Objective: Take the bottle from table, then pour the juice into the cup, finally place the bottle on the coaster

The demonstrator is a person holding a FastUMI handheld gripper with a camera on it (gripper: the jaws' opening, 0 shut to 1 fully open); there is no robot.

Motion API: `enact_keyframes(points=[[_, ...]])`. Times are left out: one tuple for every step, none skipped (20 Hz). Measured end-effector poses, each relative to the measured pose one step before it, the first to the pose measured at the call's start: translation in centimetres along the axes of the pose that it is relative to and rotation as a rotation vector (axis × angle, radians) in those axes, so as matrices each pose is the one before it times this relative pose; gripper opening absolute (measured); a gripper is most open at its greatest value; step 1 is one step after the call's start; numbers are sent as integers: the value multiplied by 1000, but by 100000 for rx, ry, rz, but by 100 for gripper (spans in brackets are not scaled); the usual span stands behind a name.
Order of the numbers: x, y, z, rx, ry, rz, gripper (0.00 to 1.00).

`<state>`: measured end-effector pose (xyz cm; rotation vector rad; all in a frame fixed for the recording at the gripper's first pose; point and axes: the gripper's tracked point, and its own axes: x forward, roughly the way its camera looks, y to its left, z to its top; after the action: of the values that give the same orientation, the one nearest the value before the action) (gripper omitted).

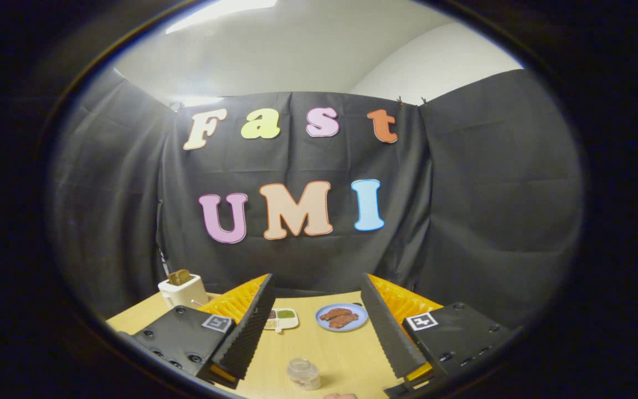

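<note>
Barely begun, by the look of it: gripper (316, 310) spread wide, holding nothing. Small clear jar (304, 373) (cup, perhaps) on table (346, 349), near, between the fingers. Bottle and coaster not made out; everything left.

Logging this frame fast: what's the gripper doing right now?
Gripper: open, fingers spread wide above the table, holding nothing; a small clear jar sits between them.

jaws spread, bare table (346, 354) between | small jar (304, 373) ahead; plate (341, 317), tray (281, 320) beyond
</note>
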<state>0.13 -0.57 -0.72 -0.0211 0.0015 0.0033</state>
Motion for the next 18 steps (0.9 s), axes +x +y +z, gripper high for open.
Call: enact_keyframes(points=[[62,-38,-167,-117,193,-68,97],[43,-50,-122,-67,216,-22,97],[-13,-70,-290,-16,373,25,97],[-33,-64,-169,-17,349,-2,97],[29,-43,-287,-84,349,100,97],[-30,-15,-368,-208,678,79,97],[51,-9,-512,-250,763,104,97],[-25,8,-373,-126,661,203,97],[-51,102,-472,-87,610,184,97],[14,-7,-497,-127,804,175,97],[2,66,-494,-233,534,252,97],[23,130,-577,-252,735,308,97],[-45,114,-641,-161,759,522,97],[-66,221,-654,-95,688,574,97],[51,159,-698,22,672,579,97],[-41,223,-726,222,1067,923,97],[-10,292,-817,324,1276,905,97],[-12,221,-668,176,1228,696,97]])
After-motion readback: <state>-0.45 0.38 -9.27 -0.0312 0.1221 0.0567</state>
